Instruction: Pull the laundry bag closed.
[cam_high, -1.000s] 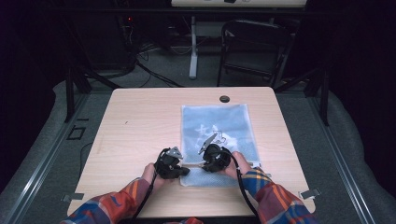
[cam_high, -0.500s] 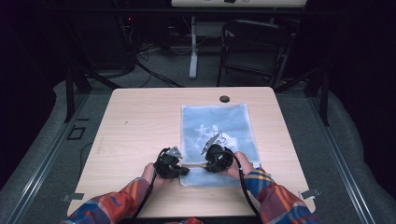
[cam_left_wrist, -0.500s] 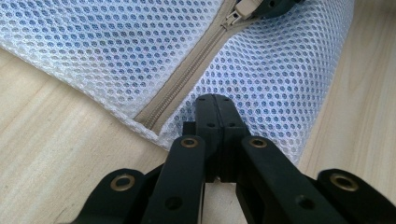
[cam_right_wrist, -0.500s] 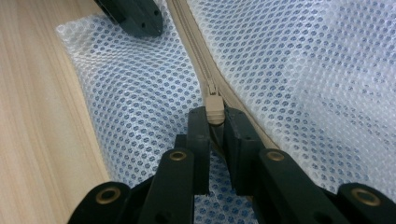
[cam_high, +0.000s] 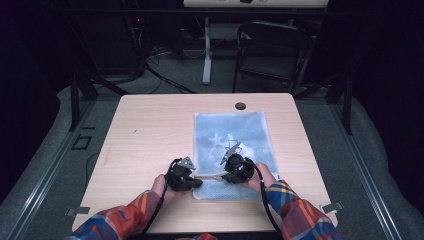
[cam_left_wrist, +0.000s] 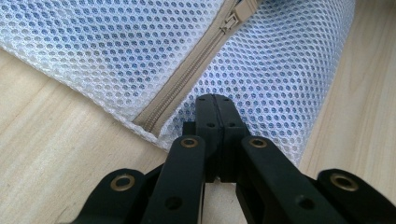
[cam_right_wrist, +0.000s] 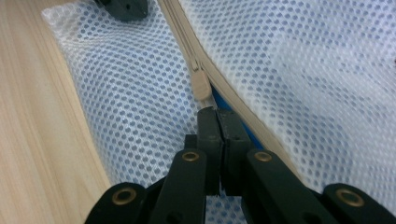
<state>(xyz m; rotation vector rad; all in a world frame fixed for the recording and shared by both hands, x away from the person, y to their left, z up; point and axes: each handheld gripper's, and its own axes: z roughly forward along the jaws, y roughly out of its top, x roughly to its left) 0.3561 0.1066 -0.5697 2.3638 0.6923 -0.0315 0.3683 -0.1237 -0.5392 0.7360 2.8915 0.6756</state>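
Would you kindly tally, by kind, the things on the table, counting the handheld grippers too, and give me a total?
White mesh zip bag: 1
Black two-jaw grippers: 2, the left gripper and the right gripper
Black round grommet in the table top: 1
Total: 4

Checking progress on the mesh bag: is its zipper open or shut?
Partly open. In the right gripper view the zipper pull sits partway along, and behind it the tape has parted, showing blue inside the mesh bag.
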